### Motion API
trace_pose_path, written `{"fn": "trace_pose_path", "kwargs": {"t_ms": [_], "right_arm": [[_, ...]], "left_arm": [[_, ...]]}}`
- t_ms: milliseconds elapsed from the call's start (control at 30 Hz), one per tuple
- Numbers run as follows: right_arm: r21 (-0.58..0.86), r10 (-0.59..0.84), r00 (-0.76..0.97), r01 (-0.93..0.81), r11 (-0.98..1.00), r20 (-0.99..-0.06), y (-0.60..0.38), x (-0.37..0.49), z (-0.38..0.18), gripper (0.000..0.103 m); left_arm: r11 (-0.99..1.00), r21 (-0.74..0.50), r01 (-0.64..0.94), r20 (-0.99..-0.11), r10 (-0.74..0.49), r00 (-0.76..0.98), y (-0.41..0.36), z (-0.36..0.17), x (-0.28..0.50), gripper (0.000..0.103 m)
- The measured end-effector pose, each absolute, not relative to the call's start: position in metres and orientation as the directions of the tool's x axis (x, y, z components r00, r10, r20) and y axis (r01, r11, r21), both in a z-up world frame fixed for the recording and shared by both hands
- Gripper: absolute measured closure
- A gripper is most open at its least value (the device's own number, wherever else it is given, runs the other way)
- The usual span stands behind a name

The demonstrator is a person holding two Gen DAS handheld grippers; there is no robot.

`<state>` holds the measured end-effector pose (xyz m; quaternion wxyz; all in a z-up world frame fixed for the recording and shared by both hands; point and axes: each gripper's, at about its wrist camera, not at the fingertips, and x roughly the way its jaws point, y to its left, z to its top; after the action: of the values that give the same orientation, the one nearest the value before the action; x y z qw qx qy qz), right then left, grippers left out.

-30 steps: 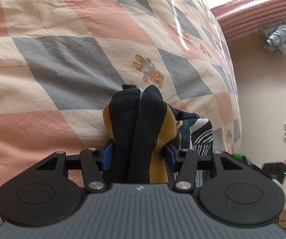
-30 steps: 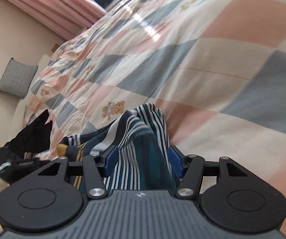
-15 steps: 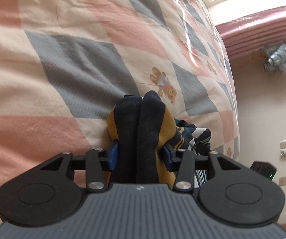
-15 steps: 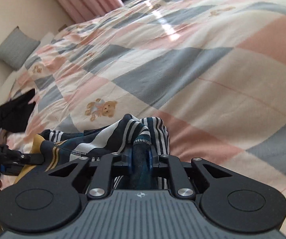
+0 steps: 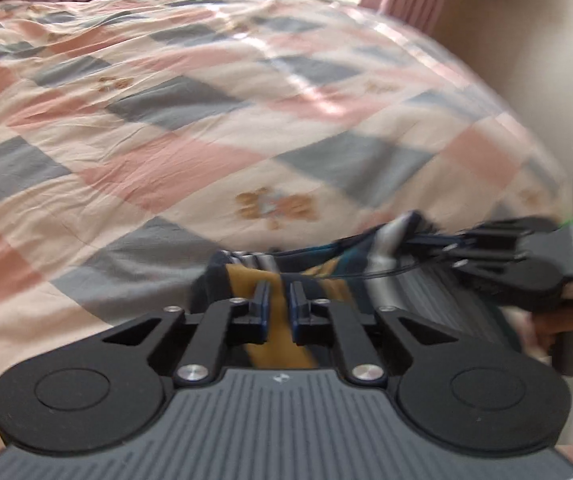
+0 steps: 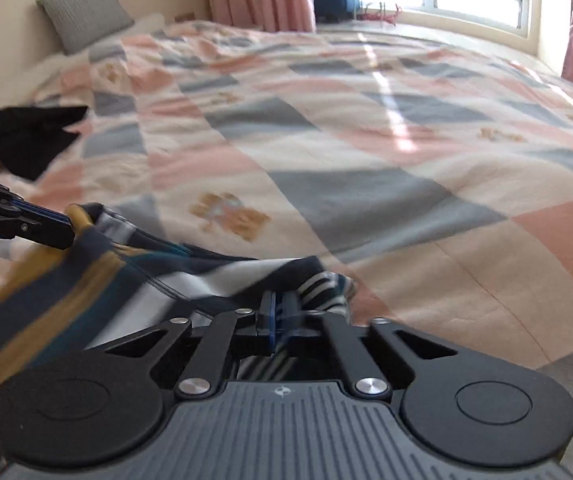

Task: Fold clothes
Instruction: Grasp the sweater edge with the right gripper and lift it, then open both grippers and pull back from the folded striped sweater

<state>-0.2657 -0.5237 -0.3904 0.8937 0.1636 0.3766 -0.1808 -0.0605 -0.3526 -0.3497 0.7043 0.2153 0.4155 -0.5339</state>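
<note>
The left gripper (image 5: 278, 306) and right gripper (image 6: 282, 318) each pinch one end of the striped garment (image 6: 190, 270), which spans low across the frame centre above the quilt (image 6: 366, 184), long axis running gripper to gripper; a second ago it bunched in a heap between wider jaws.

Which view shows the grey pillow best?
The right wrist view: the pillow leans against the wall at the bed's head, whole and fairly sharp. The left wrist view does not show it.
</note>
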Motion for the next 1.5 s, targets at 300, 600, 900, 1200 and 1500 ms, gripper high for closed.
{"fn": "trace_pose_path", "kwargs": {"t_ms": [300, 600, 900, 1200, 1500], "right_arm": [[0.364, -0.161, 0.714, 0.522, 0.771, -0.682, -0.541, -0.306, -0.363, 0.095], [0.344, -0.193, 0.692, 0.557, 0.756, -0.695, -0.449, -0.382, -0.341, 0.088], [0.357, -0.219, 0.65, 0.631, 0.688, -0.727, -0.429, -0.375, -0.329, 0.082], [0.431, -0.237, 0.652, 0.689, 0.583, -0.72, -0.341, -0.449, -0.267, 0.058], [0.438, -0.228, 0.672, 0.664, 0.607, -0.704, -0.301, -0.471, -0.208, 0.041]], "left_arm": [[0.403, -0.175, 0.899, -0.795, -0.596, 0.113, -0.333, -0.351, -0.055, 0.1], [0.298, -0.188, 0.936, -0.759, -0.649, 0.054, -0.256, -0.303, -0.141, 0.099], [0.43, -0.174, 0.886, -0.807, -0.577, 0.122, -0.246, -0.31, -0.143, 0.098], [0.52, -0.044, 0.853, -0.872, -0.437, 0.222, -0.178, -0.232, -0.198, 0.082], [0.512, -0.019, 0.859, -0.873, -0.427, 0.235, -0.133, -0.173, -0.242, 0.071]]}}
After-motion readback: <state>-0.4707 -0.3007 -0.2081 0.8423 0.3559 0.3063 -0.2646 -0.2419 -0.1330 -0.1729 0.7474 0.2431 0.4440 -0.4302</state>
